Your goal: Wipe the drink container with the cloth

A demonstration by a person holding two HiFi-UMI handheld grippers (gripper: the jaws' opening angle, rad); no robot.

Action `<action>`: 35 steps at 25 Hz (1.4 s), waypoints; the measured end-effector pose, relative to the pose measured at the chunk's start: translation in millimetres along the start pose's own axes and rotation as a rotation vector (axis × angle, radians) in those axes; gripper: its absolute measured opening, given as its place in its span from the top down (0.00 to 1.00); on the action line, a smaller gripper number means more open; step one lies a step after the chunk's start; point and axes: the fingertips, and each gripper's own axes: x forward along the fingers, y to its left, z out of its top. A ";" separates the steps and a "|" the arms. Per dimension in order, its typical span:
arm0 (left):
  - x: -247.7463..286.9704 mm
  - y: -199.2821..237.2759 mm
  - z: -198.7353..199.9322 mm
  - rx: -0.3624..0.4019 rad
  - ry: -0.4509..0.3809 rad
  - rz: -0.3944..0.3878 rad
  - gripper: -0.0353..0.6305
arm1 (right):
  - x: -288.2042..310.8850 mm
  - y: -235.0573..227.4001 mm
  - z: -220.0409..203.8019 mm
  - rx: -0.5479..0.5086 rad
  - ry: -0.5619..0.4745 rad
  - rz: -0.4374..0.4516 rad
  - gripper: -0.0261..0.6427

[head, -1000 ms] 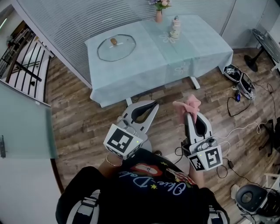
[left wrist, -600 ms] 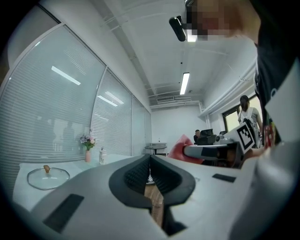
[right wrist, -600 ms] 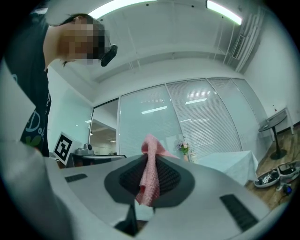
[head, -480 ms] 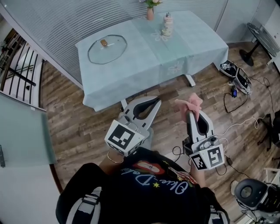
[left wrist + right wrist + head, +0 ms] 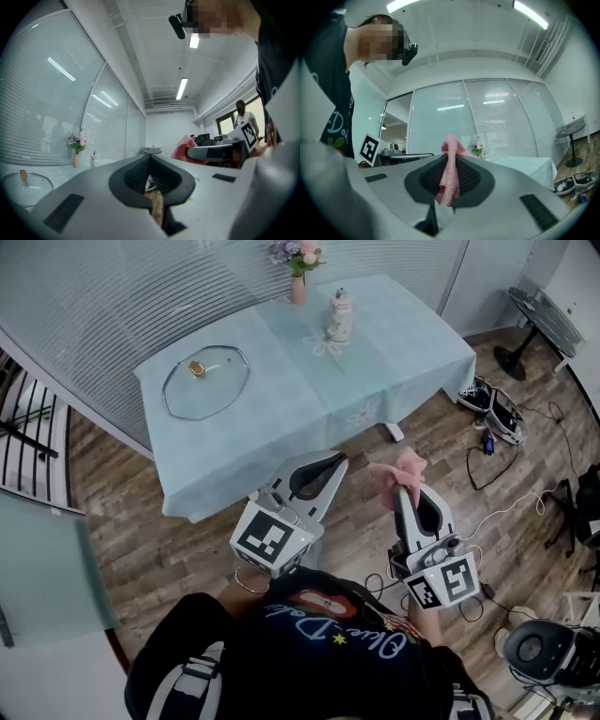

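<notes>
Fingers [image 5: 93,197] of the left gripper [image 5: 339,459] are seen pressed together at their tips with nothing between them, and the gripper is held out in front of the person's chest, angled up and to the right toward the table [image 5: 281,418]. Beside it, the right gripper [image 5: 403,491] is held pointing nearly straight ahead, its jaws clamped on the pink cloth [image 5: 405,468], which is bunched above the tips and hangs down between the jaws (the fold is seen plainly in the right gripper view). Both grippers are held over the wooden floor [image 5: 141,521], short of the table's near edge. On the pale blue tablecloth [image 5: 394,343], a glass lid [image 5: 204,381] is laid at the left, a vase of flowers [image 5: 298,277] is stood at the far edge, and the drink container [image 5: 339,315] is stood upright just right of the vase, well apart from the cloth and both grippers. Cables and gear [image 5: 492,404] are strewn on the floor at the right.
</notes>
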 end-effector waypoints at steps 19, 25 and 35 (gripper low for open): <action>60.8 162.3 -5.5 0.010 0.011 0.037 0.94 | 169.5 -44.7 -13.5 -0.008 0.065 0.012 0.92; 78.0 205.0 -10.5 -0.006 0.020 0.024 0.94 | 210.8 -55.8 -19.3 -0.014 0.081 -0.006 0.92; 101.2 243.7 -31.0 -0.079 0.026 0.007 0.94 | 248.1 -66.4 -32.3 -0.010 0.120 0.001 0.92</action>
